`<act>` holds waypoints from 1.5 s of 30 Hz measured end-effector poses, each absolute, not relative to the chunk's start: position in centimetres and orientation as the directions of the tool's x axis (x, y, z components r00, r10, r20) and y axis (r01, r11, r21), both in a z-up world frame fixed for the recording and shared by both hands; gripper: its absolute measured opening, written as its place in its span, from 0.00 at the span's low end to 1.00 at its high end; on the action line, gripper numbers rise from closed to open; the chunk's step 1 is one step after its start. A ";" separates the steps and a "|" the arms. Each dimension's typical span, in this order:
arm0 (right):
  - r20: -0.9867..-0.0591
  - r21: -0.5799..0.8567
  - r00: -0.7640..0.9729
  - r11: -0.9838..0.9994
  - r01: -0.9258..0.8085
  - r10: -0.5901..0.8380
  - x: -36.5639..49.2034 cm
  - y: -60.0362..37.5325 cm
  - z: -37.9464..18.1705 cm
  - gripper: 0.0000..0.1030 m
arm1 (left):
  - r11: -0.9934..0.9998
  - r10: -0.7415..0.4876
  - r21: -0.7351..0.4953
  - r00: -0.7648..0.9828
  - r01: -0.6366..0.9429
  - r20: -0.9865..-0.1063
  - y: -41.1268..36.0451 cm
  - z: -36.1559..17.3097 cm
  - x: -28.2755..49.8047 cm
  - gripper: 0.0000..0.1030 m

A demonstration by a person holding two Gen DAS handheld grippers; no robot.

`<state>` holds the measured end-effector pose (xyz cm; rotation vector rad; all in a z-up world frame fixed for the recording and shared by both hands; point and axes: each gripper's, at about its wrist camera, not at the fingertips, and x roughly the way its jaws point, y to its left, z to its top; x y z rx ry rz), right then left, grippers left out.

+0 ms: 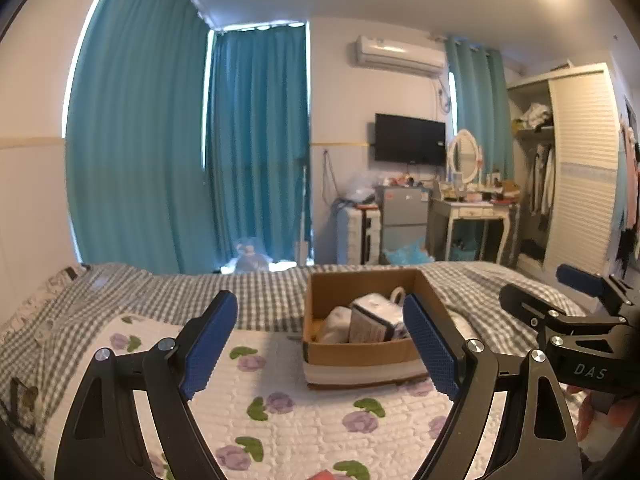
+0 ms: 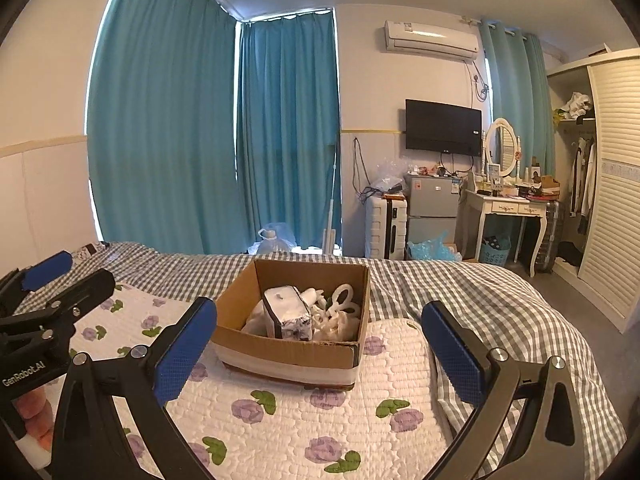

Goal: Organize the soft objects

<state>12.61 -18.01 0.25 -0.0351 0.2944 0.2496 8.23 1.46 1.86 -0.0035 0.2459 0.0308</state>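
Both tools hang above the bed w/ nothing in them: the left gripper [image 1: 320, 344] has its blue pads spread wide, and the right gripper [image 2: 320, 352] is spread just as wide, empty too. The cardboard box [image 2: 296, 354] sits mid-frame in the right wrist view, on the floral quilted mat [image 2: 280, 420], which lies over the grey checked bedding [image 2: 500, 304]. Inside the box there's already a wrapped tissue pack [image 2: 288, 314], tilted, plus pale soft items [image 2: 340, 312] beside it, prob. a bag or toy w/ loops; too jumbled to name. Something orange-pink [image 2: 34, 404] shows at the lower left of the right wrist view, mostly hidden behind the left tool's body; it may be the next soft object, but that can't be told. Risks from here, as a judgement: the two tools sit close together, side by side, so a reach across by either one could knock the other. The box rests on soft bedding, not a firm top, so a push on its near wall [image 1: 360, 350] would likely tip or slide it. The tissue pack stands high in the box, so anything dropped on top could roll out. Soft goods also sag, so a shallow pinch may slip.
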 end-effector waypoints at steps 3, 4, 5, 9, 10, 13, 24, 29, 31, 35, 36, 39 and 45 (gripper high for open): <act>-0.291 -0.004 0.926 0.968 -0.252 0.240 12.4 -17.8 0.1 1.00 | 0.999 0.034 -0.009 0.965 -0.037 -0.259 1.6 1.8 8.3 0.84; -0.288 -0.006 0.927 0.967 -0.254 0.242 12.3 -17.7 0.1 1.00 | 0.999 0.037 -0.009 0.965 -0.040 -0.261 1.7 1.7 8.3 0.84; -0.290 -0.006 0.926 0.967 -0.256 0.244 12.3 -17.6 0.0 1.00 | 0.999 0.040 -0.008 0.964 -0.043 -0.263 1.7 1.6 8.2 0.84; -0.299 -0.008 0.923 0.966 -0.257 0.243 12.6 -17.5 -0.3 1.00 | 0.999 0.035 -0.009 0.961 -0.039 -0.273 1.7 1.5 8.1 0.84; -0.298 -0.007 0.922 0.966 -0.259 0.245 12.6 -17.4 -0.2 1.00 | 0.999 0.035 -0.009 0.962 -0.039 -0.271 1.7 1.5 8.0 0.84; -0.295 -0.002 0.923 0.966 -0.257 0.245 12.7 -17.4 -0.4 1.00 | 0.999 0.043 0.001 0.962 -0.044 -0.269 1.7 1.4 8.1 0.84; -0.295 -0.005 0.924 0.966 -0.258 0.245 12.7 -17.4 -0.5 1.00 | 0.999 0.050 0.000 0.960 -0.052 -0.277 1.9 1.3 8.2 0.84; -0.302 -0.004 0.921 0.966 -0.257 0.244 12.7 -17.4 -0.7 1.00 | 0.999 0.048 0.000 0.960 -0.050 -0.276 2.0 1.3 8.1 0.84; -0.305 -0.005 0.921 0.967 -0.256 0.242 12.7 -17.3 -0.8 1.00 | 0.999 0.050 0.008 0.962 -0.050 -0.269 1.9 1.3 8.1 0.84; -0.305 -0.005 0.920 0.966 -0.258 0.244 12.8 -17.2 -0.8 1.00 | 0.999 0.049 0.013 0.962 -0.048 -0.269 2.0 1.2 8.0 0.84; -0.307 -0.006 0.920 0.966 -0.259 0.245 12.8 -17.2 -0.8 1.00 | 0.999 0.048 0.012 0.961 -0.046 -0.272 1.9 1.2 8.1 0.84; -0.308 -0.004 0.919 0.966 -0.260 0.246 12.8 -17.0 -0.9 1.00 | 0.999 0.052 0.016 0.959 -0.050 -0.277 1.8 1.2 8.1 0.84; -0.310 -0.004 0.919 0.966 -0.258 0.244 12.8 -16.9 -1.0 1.00 | 0.999 0.054 0.018 0.959 -0.051 -0.277 1.7 1.2 8.0 0.84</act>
